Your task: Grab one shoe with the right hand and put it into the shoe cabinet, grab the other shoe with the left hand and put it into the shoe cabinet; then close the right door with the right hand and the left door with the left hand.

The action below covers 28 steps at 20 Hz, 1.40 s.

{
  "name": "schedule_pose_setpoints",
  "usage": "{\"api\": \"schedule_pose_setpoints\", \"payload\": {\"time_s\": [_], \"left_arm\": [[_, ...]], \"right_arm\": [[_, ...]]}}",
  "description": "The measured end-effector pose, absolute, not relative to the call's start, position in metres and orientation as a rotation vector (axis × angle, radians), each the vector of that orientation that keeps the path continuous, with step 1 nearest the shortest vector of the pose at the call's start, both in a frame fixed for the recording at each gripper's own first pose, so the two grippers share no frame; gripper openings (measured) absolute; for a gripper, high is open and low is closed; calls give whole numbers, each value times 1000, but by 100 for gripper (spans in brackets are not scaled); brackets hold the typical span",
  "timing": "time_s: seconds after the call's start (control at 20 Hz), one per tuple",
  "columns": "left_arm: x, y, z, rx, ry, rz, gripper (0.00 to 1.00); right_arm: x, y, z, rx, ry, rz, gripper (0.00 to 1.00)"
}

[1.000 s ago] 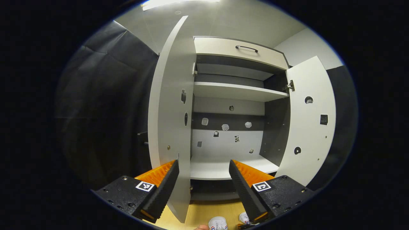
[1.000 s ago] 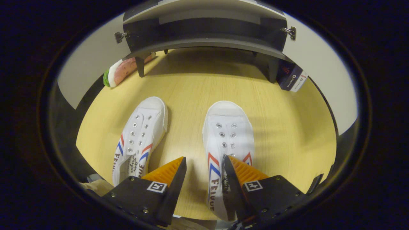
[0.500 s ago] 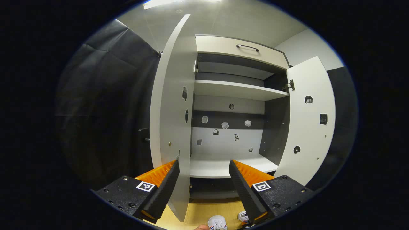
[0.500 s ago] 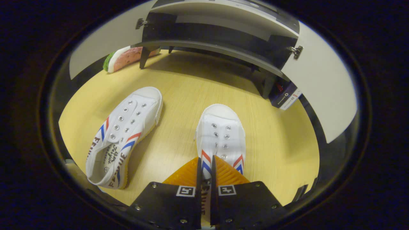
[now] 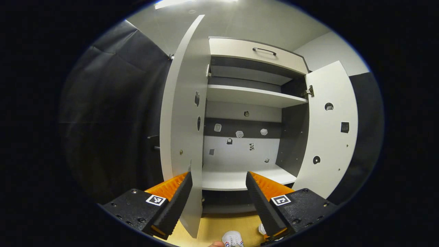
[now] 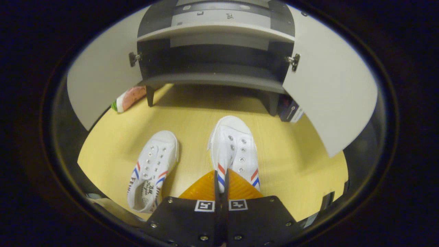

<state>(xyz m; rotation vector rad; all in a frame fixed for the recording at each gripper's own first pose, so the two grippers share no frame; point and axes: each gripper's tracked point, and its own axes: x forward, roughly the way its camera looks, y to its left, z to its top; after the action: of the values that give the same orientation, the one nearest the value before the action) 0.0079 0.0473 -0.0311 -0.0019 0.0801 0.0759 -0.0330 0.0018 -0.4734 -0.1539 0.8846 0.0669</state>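
My right gripper (image 6: 221, 174) is shut on the rim of a white canvas shoe (image 6: 234, 145) with red and blue stripes. The shoe's toe points at the shoe cabinet (image 6: 212, 80). Its twin (image 6: 153, 167) lies on the yellow floor (image 6: 192, 116) to the left. In the left gripper view my left gripper (image 5: 218, 177) stands open with nothing between its fingers, facing the cabinet's lower shelf (image 5: 233, 179). Both the left door (image 5: 181, 123) and the right door (image 5: 331, 133) stand wide open. The toes of both shoes (image 5: 233, 237) peek in at the bottom edge.
A watermelon-slice object (image 6: 127, 98) lies on the floor by the cabinet's left leg. A dark box (image 6: 290, 109) stands by the right leg. An upper shelf (image 5: 253, 96) and a drawer with a handle (image 5: 264, 51) sit above. Black cloth (image 5: 113, 120) hangs left of the cabinet.
My right gripper closed on the right-hand shoe, then rose and tipped up toward the cabinet with the shoe in it. The left gripper has barely moved.
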Motion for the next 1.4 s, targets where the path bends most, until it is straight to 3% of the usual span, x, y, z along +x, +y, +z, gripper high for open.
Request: {"api": "schedule_pose_setpoints", "payload": {"time_s": [0.45, 0.65, 1.0, 1.4], "left_arm": [[14, 44, -40, -14, 95, 51, 96], [14, 44, -40, -21, 88, 37, 94], [14, 45, -41, 8, 87, 33, 94], [14, 45, -43, 31, 81, 29, 93]], "right_arm": [[100, 41, -256, -131, 466, 121, 0], [180, 53, -196, -185, 360, 122, 0], [310, 48, -195, -260, 377, 82, 0], [362, 38, -249, -287, 481, 31, 0]]}}
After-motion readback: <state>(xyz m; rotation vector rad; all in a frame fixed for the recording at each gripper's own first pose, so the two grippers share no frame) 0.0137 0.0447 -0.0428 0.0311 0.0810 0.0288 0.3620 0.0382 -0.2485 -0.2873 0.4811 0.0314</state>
